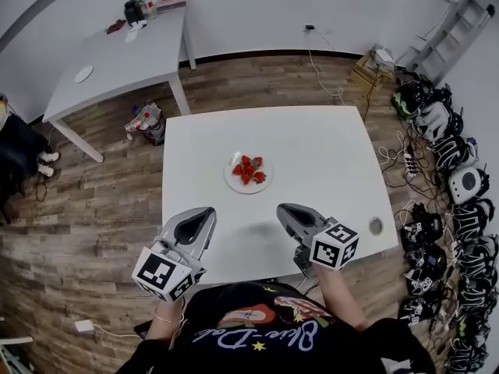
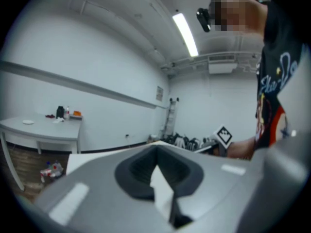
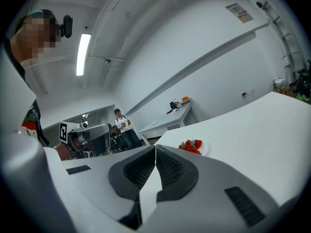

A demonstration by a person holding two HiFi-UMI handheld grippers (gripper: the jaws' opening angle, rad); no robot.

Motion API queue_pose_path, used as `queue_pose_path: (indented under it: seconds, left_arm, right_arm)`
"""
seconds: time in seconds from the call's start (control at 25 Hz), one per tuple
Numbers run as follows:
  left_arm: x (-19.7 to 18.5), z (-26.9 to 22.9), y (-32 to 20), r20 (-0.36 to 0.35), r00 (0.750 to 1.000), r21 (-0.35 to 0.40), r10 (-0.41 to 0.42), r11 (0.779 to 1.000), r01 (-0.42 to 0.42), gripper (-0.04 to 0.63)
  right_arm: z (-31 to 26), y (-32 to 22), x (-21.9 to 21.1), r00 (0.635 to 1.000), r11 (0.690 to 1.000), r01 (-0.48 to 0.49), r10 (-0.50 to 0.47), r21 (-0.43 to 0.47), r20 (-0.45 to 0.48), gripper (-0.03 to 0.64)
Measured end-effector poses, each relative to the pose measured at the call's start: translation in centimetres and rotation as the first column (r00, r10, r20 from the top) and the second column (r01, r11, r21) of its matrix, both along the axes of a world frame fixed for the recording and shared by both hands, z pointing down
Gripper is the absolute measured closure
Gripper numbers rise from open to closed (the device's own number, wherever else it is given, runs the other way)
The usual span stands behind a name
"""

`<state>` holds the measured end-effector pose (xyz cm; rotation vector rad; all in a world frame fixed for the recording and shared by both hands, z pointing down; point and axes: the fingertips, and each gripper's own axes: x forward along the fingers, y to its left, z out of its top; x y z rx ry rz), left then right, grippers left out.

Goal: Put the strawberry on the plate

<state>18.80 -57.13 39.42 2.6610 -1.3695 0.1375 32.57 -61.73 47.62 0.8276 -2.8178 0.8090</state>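
Observation:
Several red strawberries [image 1: 248,169] lie on a small white plate [image 1: 233,181] in the middle of the white table [image 1: 327,154]. In the right gripper view the strawberries [image 3: 190,146] show beyond the jaws. My left gripper [image 1: 204,213] hovers over the table's near edge, left of the plate, jaws closed with nothing between them. My right gripper [image 1: 285,209] sits to the right at the same depth, shut and empty. Both grippers [image 2: 156,152] [image 3: 155,148] are tipped upward, well short of the plate.
A second white table [image 1: 117,57] with bottles and small items stands at the back left. Bags lie on the wood floor [image 1: 145,123] beside it. Headsets and cables [image 1: 444,154] line the right wall. A small round disc [image 1: 376,225] sits at the table's right edge. A person [image 3: 121,130] stands far off.

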Motion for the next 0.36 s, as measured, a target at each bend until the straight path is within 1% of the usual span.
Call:
queue_pose_path:
  seconds: [0.16,0.2,0.28,0.36]
  left_arm:
    - [0.59,-0.02,0.61,0.131,0.991,0.035,0.009,0.999,-0.014,0.595]
    - [0.46,0.05,0.71,0.149,0.989,0.038,0.004,0.999,-0.010,0.596]
    - [0.22,0.12,0.91,0.150,0.989,0.039,-0.006,0.999,0.000,0.597]
    - [0.10,0.20,1.13,0.131,0.991,0.035,-0.013,0.999,0.009,0.597]
  right_arm:
    - [0.03,0.13,-0.83,1.000,1.000,0.029,-0.029,0.005,0.008,0.597]
    - [0.09,0.04,-0.94,0.999,0.999,0.032,-0.032,0.007,0.007,0.597]
    - [0.39,-0.20,-0.84,1.000,1.000,0.028,-0.028,0.010,-0.004,0.596]
    - [0.85,-0.45,-0.50,1.000,1.000,0.021,-0.021,0.007,-0.021,0.597]
